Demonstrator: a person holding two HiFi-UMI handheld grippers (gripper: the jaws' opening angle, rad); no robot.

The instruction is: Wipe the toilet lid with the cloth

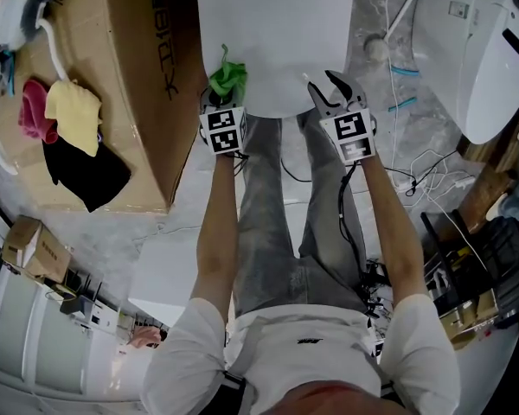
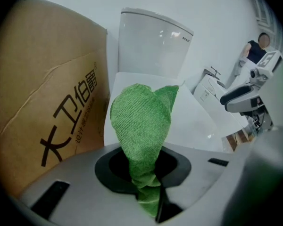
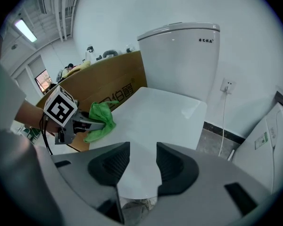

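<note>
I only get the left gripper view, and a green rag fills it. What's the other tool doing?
Observer: The right hand-held gripper is open and empty, near the toilet lid's front edge.
Visitor: Is my rag on the lid?
Observer: The right gripper view shows the green cloth at the lid's left edge, pinched in the left hand-held gripper; contact is unclear.

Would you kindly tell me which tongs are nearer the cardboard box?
Left. The left tongs sit beside the cardboard box; the right tongs are farther, across the toilet lid.
</note>
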